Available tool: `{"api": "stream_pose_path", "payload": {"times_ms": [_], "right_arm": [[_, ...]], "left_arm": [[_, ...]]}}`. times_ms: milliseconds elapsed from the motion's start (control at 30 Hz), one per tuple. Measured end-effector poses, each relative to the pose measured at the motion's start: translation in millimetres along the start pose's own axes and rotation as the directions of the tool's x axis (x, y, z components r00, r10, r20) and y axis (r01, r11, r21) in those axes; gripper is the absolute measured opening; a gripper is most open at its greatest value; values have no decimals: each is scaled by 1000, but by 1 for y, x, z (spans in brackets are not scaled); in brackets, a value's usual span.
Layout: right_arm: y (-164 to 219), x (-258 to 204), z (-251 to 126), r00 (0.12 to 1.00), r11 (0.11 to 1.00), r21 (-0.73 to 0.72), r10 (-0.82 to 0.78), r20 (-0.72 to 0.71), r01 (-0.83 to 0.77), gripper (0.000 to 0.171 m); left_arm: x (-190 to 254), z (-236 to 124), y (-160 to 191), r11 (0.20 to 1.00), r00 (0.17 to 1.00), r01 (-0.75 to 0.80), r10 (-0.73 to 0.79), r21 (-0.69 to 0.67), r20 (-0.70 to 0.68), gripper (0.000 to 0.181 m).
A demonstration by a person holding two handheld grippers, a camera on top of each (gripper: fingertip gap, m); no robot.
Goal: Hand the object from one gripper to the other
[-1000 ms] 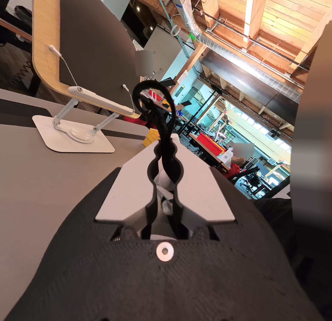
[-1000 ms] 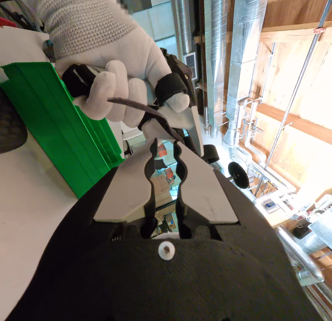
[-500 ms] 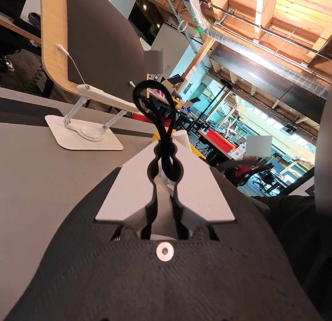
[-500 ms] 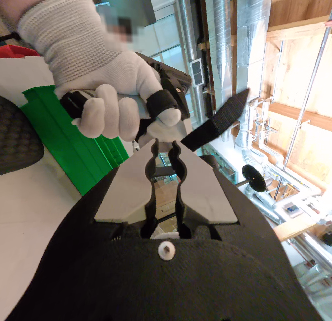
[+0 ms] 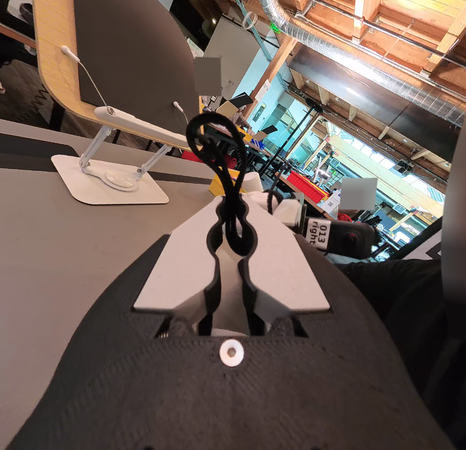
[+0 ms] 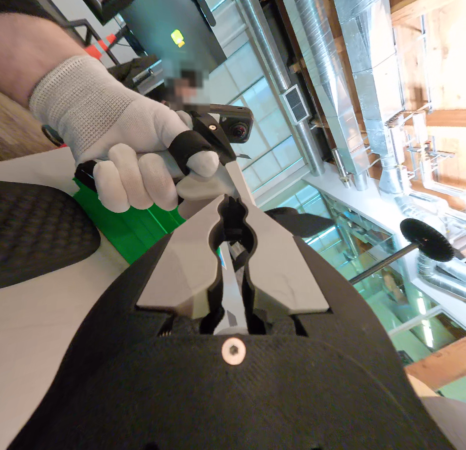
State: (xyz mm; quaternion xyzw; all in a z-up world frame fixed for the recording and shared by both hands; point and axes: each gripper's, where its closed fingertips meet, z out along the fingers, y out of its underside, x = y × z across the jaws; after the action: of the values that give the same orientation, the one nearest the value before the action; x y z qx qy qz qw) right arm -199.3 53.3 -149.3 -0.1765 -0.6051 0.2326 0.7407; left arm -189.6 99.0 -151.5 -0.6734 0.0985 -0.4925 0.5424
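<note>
A black strap stands up as a loop from my left gripper, which is shut on it above the grey table. In the right wrist view a white-gloved hand holds the left gripper, and one of its grey fingers points at me. My right gripper has its jaws drawn close around a black piece of the strap, right at the left gripper's tip. The right gripper's camera body shows just to the right of the left gripper's fingers.
A white stand holding a wood-edged dark board stands on the grey table to the far left. A green bin and a black textured pad lie on the white surface below the gloved hand. Spacing between my two grippers at the tips: around 4 centimetres.
The right gripper has moved up to the left gripper's tip and narrowed its jaws on the strap's loose end, which stuck out sideways before. The right gripper's camera has come into the left view.
</note>
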Motion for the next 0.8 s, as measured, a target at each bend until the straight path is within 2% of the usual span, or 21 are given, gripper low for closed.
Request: {"api": "stream_pose_path", "payload": {"times_ms": [133,300,400,600,733,800], "right_arm": [[-3,11,-7,997,996,41,81,11,-81,1],[6,20,-11,998,998,2,59,4,-59,3],[12,29,-13,991,991,-5,132,-1,-132,21],[21,9,-19,949,971,-38,238,205,-235,26],[21,-10,-28,910,973,-82,230,346,-215,25],[25,-14,-30,904,977,-117,212,371,-181,23]], "left_arm": [[0,-1,3,1000,1000,-1,1,-3,-19,5],[-2,-1,3,1000,999,23,-22,9,-34,6],[-4,-3,-1,1000,1000,-2,3,30,-15,5],[-3,-5,-3,999,1000,-27,28,21,-3,6],[-4,-6,-3,1000,1000,-26,26,17,2,6],[-5,-6,-3,999,1000,-30,30,16,8,5]]}}
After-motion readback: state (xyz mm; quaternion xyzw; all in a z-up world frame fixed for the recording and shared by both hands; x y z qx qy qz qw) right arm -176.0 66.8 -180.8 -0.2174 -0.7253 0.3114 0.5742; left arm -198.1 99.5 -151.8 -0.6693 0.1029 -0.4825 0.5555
